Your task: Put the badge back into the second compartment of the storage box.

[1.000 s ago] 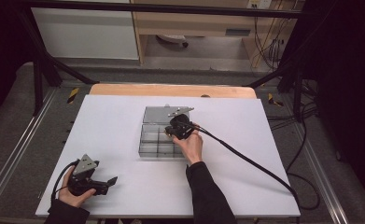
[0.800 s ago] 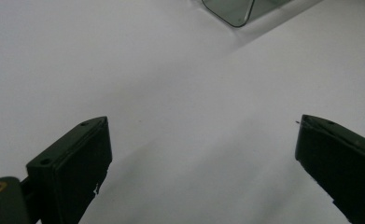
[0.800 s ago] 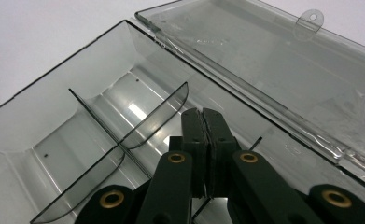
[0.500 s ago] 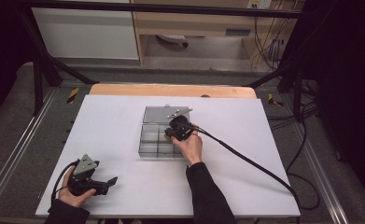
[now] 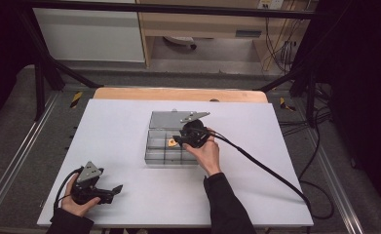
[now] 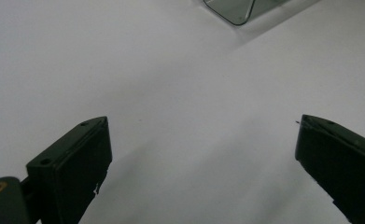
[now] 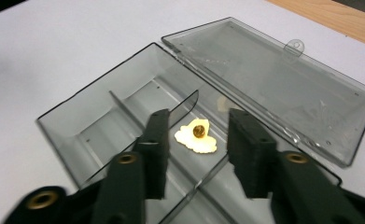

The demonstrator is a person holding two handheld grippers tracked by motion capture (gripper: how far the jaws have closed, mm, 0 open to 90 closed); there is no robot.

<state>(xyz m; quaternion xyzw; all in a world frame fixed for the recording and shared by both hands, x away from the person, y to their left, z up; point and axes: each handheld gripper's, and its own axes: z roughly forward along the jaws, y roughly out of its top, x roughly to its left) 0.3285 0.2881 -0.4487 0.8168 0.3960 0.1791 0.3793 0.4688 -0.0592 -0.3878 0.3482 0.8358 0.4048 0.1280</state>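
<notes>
just now opening, right claw [image 7: 196, 154] hovers empty over the pin [image 7: 196, 136] in the box [image 7: 101, 121]; left claw [image 6: 203, 163] open.

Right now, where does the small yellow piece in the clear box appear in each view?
High view: yellow piece in a compartment, left of the right gripper.
Left gripper view: not in it; a box corner at top.
Right gripper view: centre, beyond the open jaws.
Shared landmark: clear box.

A big white table [image 5: 129, 131] holds the things. Along its far edge runs a strip of brown wood [image 5: 178, 94]. Near the middle lies a clear plastic box [image 5: 156, 148] with little rooms inside. Its lid [image 5: 166, 119] lies open and flat on the far side.
</notes>
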